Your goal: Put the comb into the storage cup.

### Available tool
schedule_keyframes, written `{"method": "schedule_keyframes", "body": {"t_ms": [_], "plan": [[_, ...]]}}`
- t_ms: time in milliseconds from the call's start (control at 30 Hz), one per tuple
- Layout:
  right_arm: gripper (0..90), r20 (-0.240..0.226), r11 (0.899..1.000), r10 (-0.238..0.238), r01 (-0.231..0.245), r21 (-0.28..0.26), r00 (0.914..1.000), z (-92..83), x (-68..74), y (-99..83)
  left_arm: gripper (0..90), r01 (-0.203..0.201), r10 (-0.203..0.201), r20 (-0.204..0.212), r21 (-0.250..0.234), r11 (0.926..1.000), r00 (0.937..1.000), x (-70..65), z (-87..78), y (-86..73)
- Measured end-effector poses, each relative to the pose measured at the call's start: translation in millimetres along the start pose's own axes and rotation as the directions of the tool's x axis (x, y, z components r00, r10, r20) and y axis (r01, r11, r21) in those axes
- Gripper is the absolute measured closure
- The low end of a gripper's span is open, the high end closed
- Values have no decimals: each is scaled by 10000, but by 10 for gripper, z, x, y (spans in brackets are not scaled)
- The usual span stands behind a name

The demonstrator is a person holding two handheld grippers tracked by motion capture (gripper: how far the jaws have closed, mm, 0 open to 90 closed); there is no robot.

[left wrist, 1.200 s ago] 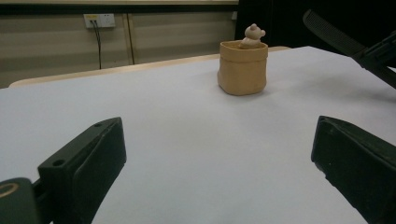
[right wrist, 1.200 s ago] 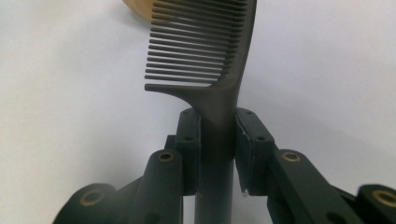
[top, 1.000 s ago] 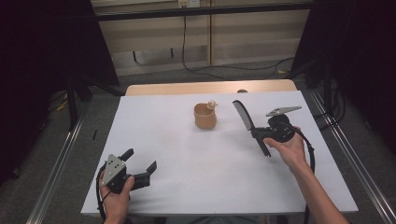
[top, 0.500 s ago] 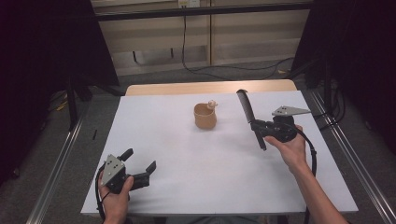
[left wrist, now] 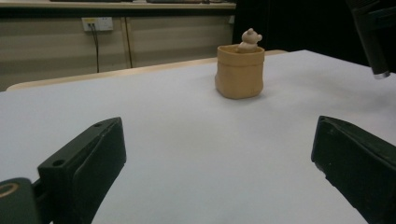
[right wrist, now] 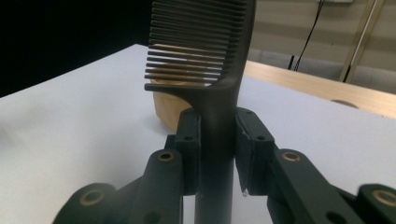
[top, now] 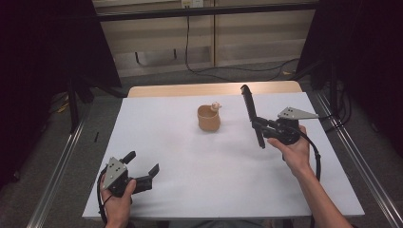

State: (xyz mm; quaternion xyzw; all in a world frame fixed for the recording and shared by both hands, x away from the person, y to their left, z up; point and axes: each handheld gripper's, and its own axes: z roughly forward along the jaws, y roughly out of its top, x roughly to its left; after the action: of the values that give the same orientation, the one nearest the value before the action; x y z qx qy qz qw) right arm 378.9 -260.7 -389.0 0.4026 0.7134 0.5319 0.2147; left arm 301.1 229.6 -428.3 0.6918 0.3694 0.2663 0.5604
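A black comb (top: 251, 114) stands almost upright, teeth end up, with my right gripper (top: 261, 125) shut on its handle above the table's right half. In the right gripper view the comb (right wrist: 205, 60) is pinched between both pads, and the tan cup (right wrist: 170, 107) lies behind it. The tan cup (top: 208, 118), with a small bear figure (top: 216, 105) at its rim, sits on the white table (top: 190, 161) left of the comb. My left gripper (top: 141, 167) rests open near the front left corner. Its own view looks between the jaws toward the cup (left wrist: 239, 70).
A wooden strip (top: 214, 89) runs along the table's far edge. Metal rails (top: 347, 156) flank both sides. A cable (top: 187, 38) hangs down the back wall. Wide bare table surface lies between the two grippers.
My right gripper has swung the comb from tilted to more upright and carried it slightly left toward the cup. The left gripper has not moved.
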Motion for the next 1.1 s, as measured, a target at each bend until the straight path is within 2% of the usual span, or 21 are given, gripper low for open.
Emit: {"method": "schedule_keyframes", "body": {"t_ms": [167, 233, 300, 367, 567, 700, 867, 1100], "plan": [[723, -96, 9993, -55, 52, -358, 9999, -1, 5, 11, 33, 57, -56, -93, 34, 10000, 9999, 11, -6, -4], [724, -145, 9984, 98, -106, -551, 9998, -7, 16, 22, 33, 9, -9, -59, 10, 10000, 10000, 4, -3, -3], [723, -158, 9976, -61, 50, -690, 9999, -5, 34, 40, 33, -1, 2, 51, -72, 10000, 10000, -8, -4, -3], [724, -233, 9966, -32, 13, -829, 9997, -3, 43, 50, 33, -82, 82, 42, -35, 10000, 10000, -11, -9, -1], [723, -382, 9939, -157, 115, -1096, 9991, 30, 78, 86, 33, 15, -15, -64, -41, 10000, 10000, -6, -2, -5], [723, -657, 9926, -414, 336, -1163, 9970, 111, 125, 118, 33, 34, -35, -143, -17, 10000, 9999, -4, -4, -7], [723, -987, 9886, -397, 248, -1484, 9943, 204, 187, 184, 33, 67, -68, -187, -30, 10000, 9998, -8, -6, -8], [724, -1087, 9828, -301, 95, -1846, 9936, 306, 237, 301, 33, 17, -17, -169, -12, 10000, 9999, -3, -13, -4]]}}
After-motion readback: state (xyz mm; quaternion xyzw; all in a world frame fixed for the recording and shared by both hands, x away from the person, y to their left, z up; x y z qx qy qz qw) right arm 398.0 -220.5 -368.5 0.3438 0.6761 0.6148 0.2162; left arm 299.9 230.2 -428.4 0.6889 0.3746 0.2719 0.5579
